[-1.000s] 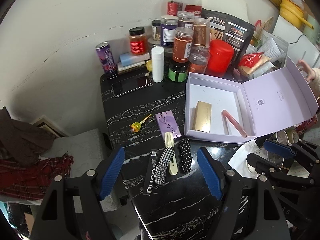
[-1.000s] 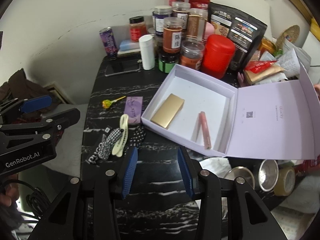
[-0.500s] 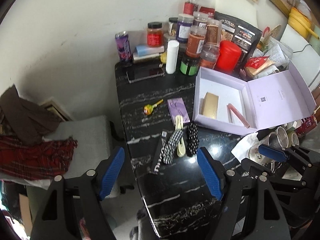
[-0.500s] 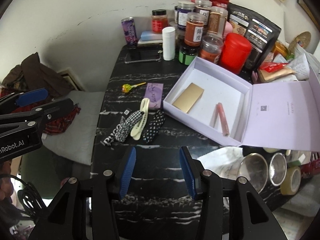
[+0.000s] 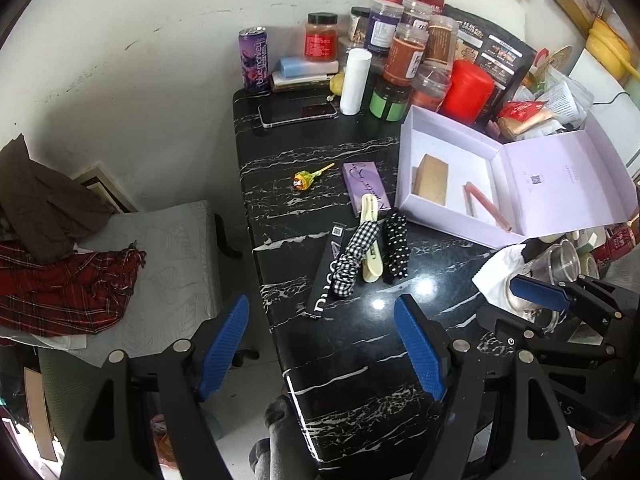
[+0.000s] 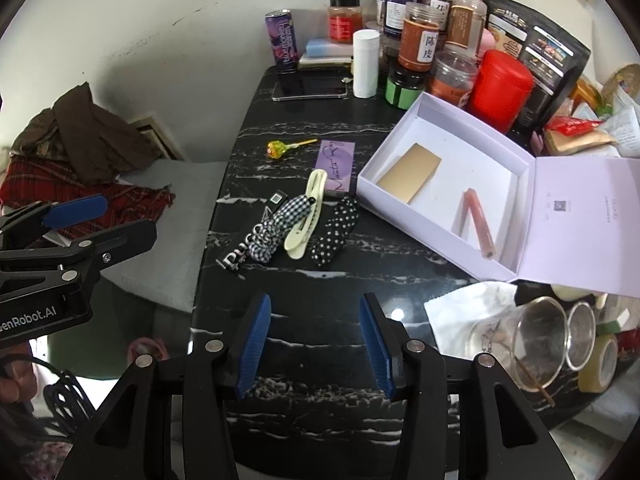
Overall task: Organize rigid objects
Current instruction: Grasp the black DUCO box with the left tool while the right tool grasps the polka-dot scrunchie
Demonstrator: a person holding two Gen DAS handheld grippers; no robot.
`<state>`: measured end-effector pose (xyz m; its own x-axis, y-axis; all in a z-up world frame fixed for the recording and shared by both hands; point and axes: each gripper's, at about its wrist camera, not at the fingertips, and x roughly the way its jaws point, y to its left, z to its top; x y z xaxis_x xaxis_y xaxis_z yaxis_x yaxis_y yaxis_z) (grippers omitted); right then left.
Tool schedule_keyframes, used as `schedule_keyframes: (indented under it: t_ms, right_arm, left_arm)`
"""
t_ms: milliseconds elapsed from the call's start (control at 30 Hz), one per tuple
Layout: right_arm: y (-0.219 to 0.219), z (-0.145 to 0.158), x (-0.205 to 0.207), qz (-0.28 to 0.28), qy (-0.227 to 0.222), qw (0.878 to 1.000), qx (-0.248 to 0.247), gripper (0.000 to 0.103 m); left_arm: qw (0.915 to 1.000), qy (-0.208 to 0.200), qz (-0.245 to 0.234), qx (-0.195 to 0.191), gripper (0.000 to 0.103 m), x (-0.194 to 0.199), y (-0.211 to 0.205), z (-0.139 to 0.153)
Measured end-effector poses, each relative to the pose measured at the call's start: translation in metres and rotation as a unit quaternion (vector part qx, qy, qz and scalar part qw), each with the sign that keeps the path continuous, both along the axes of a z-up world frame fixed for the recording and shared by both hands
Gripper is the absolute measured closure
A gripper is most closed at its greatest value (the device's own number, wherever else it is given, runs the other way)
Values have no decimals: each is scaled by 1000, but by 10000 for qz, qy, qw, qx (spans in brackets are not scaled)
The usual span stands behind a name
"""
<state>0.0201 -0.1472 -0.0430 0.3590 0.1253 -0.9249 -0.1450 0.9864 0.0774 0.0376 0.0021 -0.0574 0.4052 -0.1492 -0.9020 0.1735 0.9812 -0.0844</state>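
both grippers hung over the near end of the black marble table (image 5: 360,136), nothing in either one. left gripper (image 5: 320,350) stood wide apart and empty; right gripper (image 6: 314,346) had a narrower gap, also empty — pads touching nothing.

the loose items sat ahead of both sets of fingers, well clear of the tips: a long black box (image 5: 326,276), a checked hair clip (image 5: 354,258), a cream hair clip (image 5: 370,240) and a polka-dot hair clip (image 5: 396,250), bunched side by side and touching. in the left wrist view they lay between the two fingers' lines, further up the table. in the right wrist view the same bunch sat above the left finger (image 6: 254,344), slightly left of centre.

past them: a purple card (image 6: 336,162) and a lollipop (image 6: 280,148), apart from each other.

the open lilac box (image 6: 404,216) lay to the right of the bunch, lid folded flat — inside, a gold box (image 6: 410,172) and a pink tube (image 6: 478,222), apart from each other.
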Motion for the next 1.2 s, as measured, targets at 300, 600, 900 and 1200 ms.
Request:
schedule_keyframes:
  t_ms: [300,600,900,1200]
  right_arm:
    - [5,-27,14,100,234,9997,11,57]
    - [0,-53,43,-20,443,9990,-70,57]
    - [0,-82,71,-102,610,9981,-61,57]
    - [-11,-108,98,-460,621,9970,44,57]
  left_arm:
    - [9994,338,61,39,28,18,1,-35]
    - [9976,678,81,102,28,36,1,-68]
    - [9940,1065,197,137,28,56,3,-113]
    - [9932,1106,-50,358,37,60,-9,-137]
